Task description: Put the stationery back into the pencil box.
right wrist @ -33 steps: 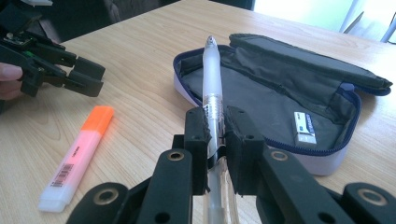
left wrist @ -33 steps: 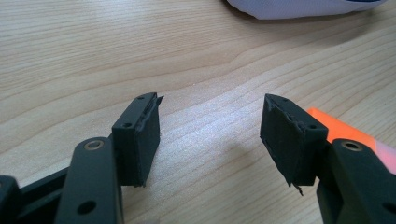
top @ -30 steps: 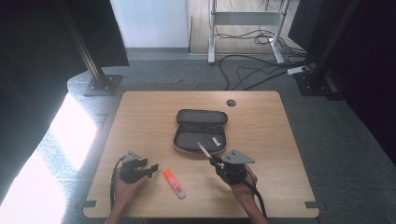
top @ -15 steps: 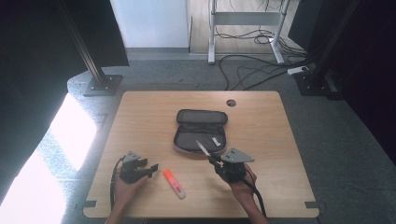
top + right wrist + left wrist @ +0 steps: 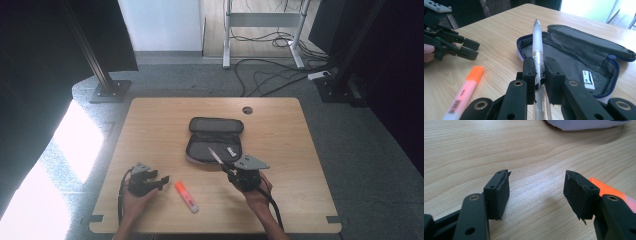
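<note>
- Right tool (image 5: 539, 71) stays clamped on the clear plastic pen (image 5: 537, 42), which has crept a touch toward the open dark fabric pencil case (image 5: 215, 142) at frame centre: drop-in looks close.
- Left tool (image 5: 536, 192) hasn't budged, jaws apart, empty, on the wooden table (image 5: 150, 125).
- Orange highlighter (image 5: 186, 196) lies untouched, lower centre.

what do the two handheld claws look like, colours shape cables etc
Both are black. The left claw has a grey plate on top and a black cable looping back along the table. The right claw carries a grey three-cornered plate, and a black cable trails toward the table edge. Each has two flat links with round rivets ending in blocky black pads; the pad edges look frayed. The forearms are bare, no sleeves.
</note>
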Demonstrator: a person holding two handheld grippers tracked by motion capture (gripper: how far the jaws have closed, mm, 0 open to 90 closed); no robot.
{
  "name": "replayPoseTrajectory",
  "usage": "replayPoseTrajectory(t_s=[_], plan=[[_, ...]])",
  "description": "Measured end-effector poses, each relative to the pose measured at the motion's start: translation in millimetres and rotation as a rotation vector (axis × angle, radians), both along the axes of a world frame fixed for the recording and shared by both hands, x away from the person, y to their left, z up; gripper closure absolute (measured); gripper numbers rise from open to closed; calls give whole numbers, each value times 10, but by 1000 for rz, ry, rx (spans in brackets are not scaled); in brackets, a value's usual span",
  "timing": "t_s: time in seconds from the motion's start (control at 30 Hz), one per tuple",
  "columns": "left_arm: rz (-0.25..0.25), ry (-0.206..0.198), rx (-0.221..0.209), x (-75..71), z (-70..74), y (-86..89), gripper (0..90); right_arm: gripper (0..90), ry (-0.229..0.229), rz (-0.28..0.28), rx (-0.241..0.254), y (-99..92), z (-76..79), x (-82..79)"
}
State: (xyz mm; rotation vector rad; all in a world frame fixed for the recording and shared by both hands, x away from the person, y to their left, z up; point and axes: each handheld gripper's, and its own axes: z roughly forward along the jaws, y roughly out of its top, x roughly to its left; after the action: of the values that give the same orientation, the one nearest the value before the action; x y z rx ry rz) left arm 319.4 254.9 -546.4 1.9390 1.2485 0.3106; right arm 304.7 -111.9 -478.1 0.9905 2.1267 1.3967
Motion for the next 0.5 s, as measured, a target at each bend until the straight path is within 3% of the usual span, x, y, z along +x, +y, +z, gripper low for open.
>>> replayPoseTrajectory(t_s=[0.5], plan=[[2, 1, -1, 3, 0, 9, 378, 788, 8, 8, -7, 34, 46, 162]])
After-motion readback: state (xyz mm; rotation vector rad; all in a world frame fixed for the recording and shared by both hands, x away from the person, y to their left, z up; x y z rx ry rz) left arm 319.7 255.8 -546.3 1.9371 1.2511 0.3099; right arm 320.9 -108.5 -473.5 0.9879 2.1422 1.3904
